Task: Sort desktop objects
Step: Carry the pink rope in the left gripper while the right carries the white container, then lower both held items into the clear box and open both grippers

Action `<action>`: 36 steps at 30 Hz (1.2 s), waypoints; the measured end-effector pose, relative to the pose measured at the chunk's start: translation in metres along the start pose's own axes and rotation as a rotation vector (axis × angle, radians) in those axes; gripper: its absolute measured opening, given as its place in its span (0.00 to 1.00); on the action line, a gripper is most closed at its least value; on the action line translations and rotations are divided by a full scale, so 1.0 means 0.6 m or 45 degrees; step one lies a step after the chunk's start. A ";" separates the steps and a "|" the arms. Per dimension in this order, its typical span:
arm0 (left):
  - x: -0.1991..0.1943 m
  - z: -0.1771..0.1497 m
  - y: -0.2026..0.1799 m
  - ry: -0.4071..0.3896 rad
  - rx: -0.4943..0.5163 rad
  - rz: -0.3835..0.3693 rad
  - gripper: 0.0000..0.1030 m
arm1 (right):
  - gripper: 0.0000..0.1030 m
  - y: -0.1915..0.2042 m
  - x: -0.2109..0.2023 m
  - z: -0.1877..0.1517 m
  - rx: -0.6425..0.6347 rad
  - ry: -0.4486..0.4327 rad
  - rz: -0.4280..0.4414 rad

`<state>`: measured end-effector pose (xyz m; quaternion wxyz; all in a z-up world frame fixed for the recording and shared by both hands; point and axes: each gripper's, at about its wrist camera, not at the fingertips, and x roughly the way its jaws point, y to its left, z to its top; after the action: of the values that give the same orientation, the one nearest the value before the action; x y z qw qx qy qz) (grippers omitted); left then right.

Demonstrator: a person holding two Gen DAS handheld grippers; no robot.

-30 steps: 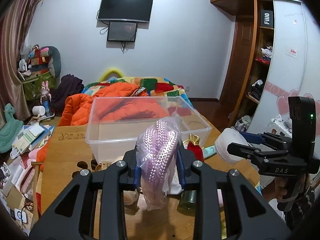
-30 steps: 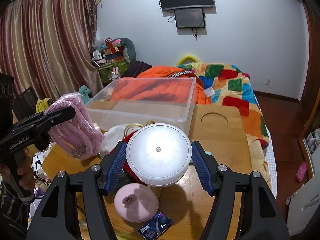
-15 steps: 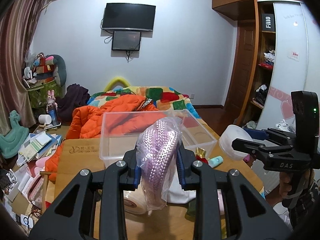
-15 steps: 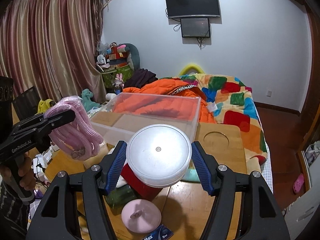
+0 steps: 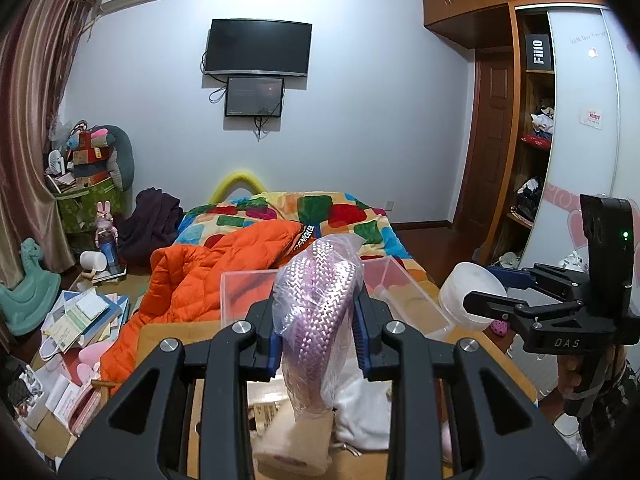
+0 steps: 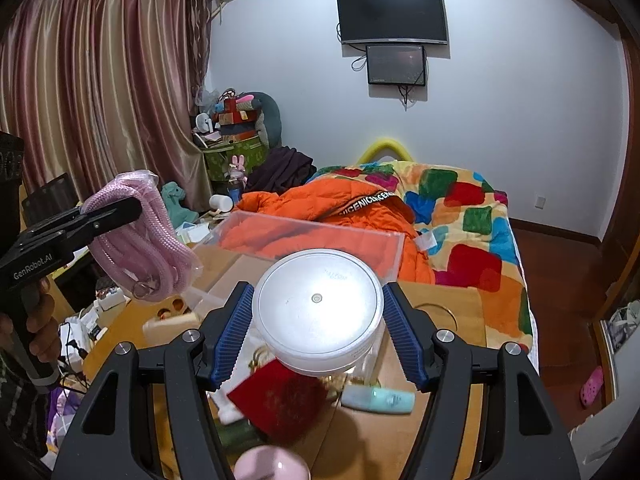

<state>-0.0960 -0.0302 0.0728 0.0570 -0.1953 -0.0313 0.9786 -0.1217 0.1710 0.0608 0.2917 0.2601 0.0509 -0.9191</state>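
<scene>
My left gripper (image 5: pixel 318 332) is shut on a bagged coil of pink rope (image 5: pixel 320 304), held above the wooden table; in the right wrist view the same pink rope (image 6: pixel 144 240) hangs from the left gripper (image 6: pixel 132 208) at the left. My right gripper (image 6: pixel 318 334) is shut on a round white container (image 6: pixel 318 308), its blue pads against the sides; this white container (image 5: pixel 470 294) shows in the left wrist view at the right, in the right gripper (image 5: pixel 476 302). A clear plastic bin (image 6: pixel 320 240) stands just beyond both, by the bed.
On the wooden table (image 6: pixel 452 320) below lie a red pouch (image 6: pixel 280 400), a mint tube (image 6: pixel 378 398), a pink lid (image 6: pixel 272 466), a white cloth (image 5: pixel 360 404) and a beige roll (image 5: pixel 292 440). An orange jacket (image 5: pixel 200 276) and colourful blanket cover the bed. Books and papers litter the floor at left.
Both grippers have risen with their loads, the rope and the white container. The table items and the bin sit lower in both views.
</scene>
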 end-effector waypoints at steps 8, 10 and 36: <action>0.041 0.020 0.013 0.014 0.018 0.018 0.28 | 0.60 -0.005 0.037 0.027 -0.008 0.006 0.009; 0.055 0.026 0.018 0.025 0.018 0.017 0.28 | 0.60 -0.006 0.047 0.032 -0.012 0.015 0.012; 0.209 0.007 0.052 0.314 0.008 -0.001 0.28 | 0.60 -0.027 0.228 0.021 -0.054 0.288 0.056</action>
<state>-0.2158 -0.0460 0.0268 0.0616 -0.3139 -0.0210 0.9472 -0.2314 0.1117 0.0014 0.3096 0.3570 0.0972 -0.8759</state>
